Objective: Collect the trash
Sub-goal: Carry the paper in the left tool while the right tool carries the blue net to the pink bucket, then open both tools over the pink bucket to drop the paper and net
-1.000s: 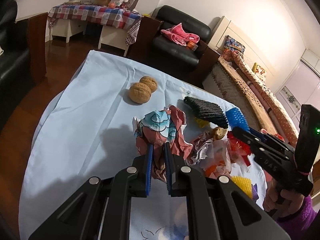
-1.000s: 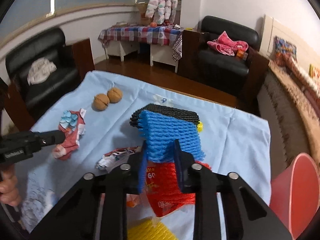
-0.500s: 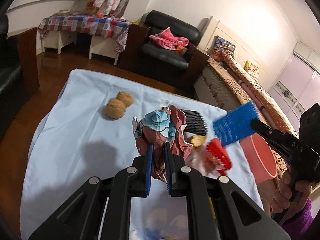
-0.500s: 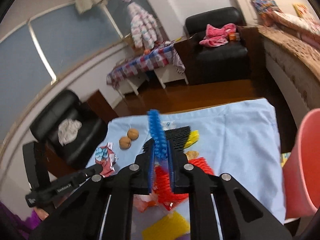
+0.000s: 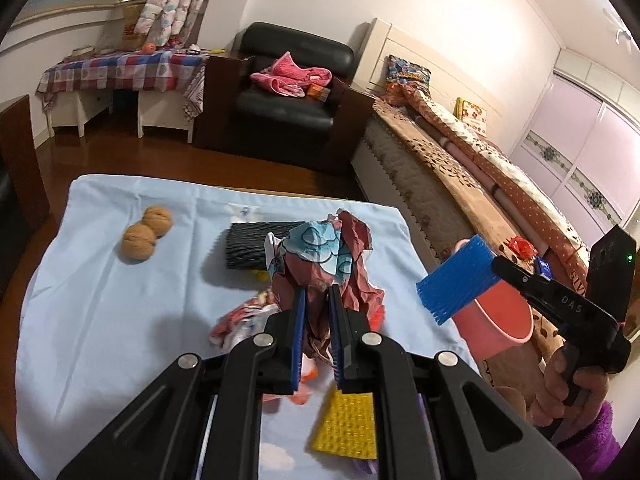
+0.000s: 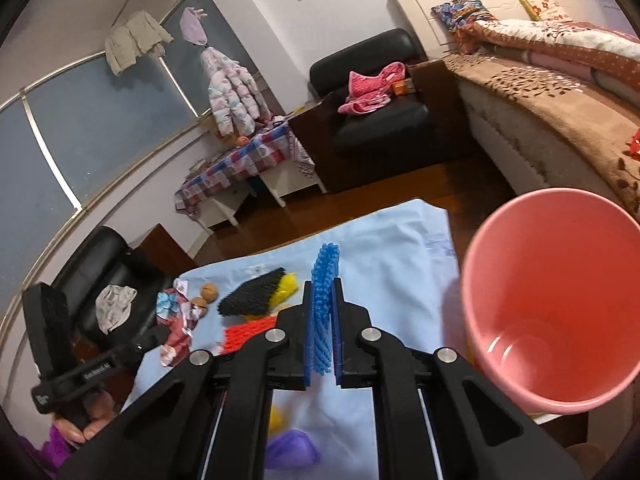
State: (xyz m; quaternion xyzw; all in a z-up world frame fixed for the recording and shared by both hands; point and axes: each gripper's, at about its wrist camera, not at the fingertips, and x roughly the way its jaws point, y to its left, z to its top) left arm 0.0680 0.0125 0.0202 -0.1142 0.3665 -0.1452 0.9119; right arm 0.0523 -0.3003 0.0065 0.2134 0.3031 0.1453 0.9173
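Note:
My left gripper (image 5: 317, 300) is shut on a crumpled red and blue paper wrapper (image 5: 320, 256) and holds it above the table's light blue cloth (image 5: 100, 300). My right gripper (image 6: 322, 300) is shut on a blue foam net (image 6: 324, 300) and holds it in the air just left of the pink bin (image 6: 556, 312). In the left wrist view the blue net (image 5: 456, 280) hangs beside the bin's rim (image 5: 500, 320). The bin looks empty inside.
On the cloth lie a black foam net (image 5: 248, 248), two walnuts (image 5: 146, 232), a yellow foam net (image 5: 346, 424), a red foam net (image 6: 248, 332) and crumpled wrappers (image 5: 244, 320). A bed (image 5: 480, 168) runs along the right. A black armchair (image 5: 292, 92) stands beyond the table.
My right gripper has lifted the blue net off the pile and carried it right, up to the pink bin. My left gripper has raised the wrapper and moved it right, over the pile.

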